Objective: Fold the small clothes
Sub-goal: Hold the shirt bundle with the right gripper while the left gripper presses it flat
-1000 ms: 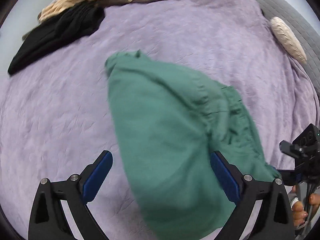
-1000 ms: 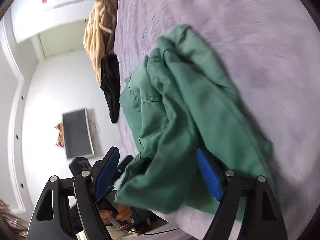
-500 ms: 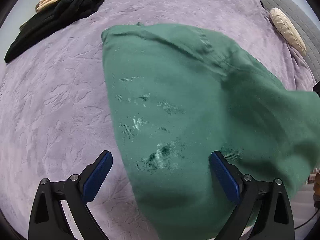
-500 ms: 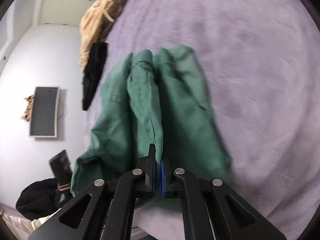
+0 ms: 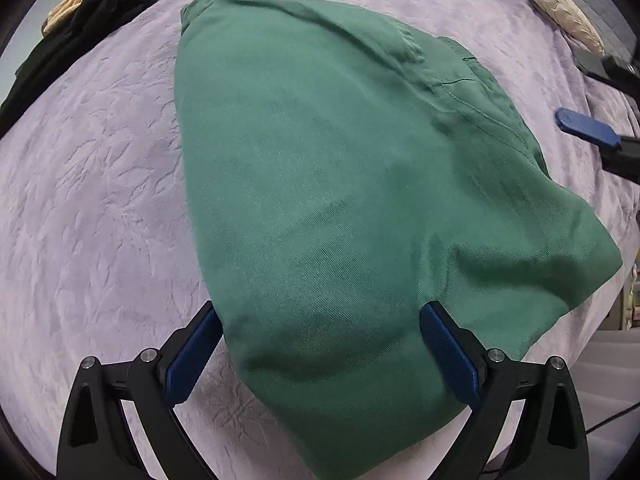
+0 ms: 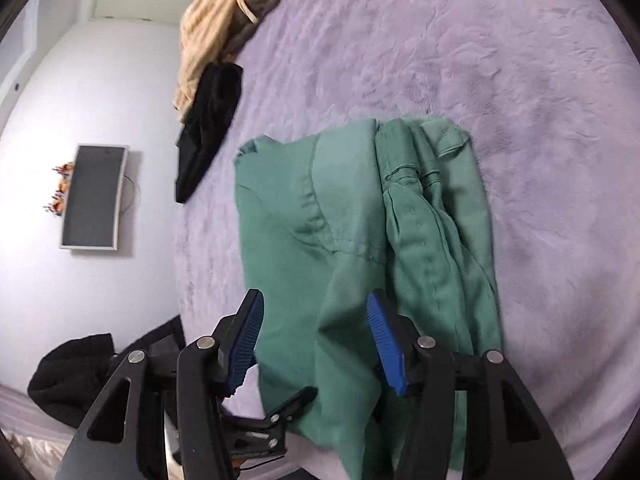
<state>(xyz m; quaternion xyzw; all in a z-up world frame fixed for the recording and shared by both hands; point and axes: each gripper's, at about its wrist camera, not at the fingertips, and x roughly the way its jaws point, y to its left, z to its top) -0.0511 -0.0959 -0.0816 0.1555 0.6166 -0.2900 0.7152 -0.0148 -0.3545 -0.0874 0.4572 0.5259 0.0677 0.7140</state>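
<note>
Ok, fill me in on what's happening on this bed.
A person with two handheld grippers is folding a green garment on the purple bedspread. Both the left gripper and right gripper are open over the cloth, gripping nothing. A black garment and a beige knit lie at the far edge.
</note>
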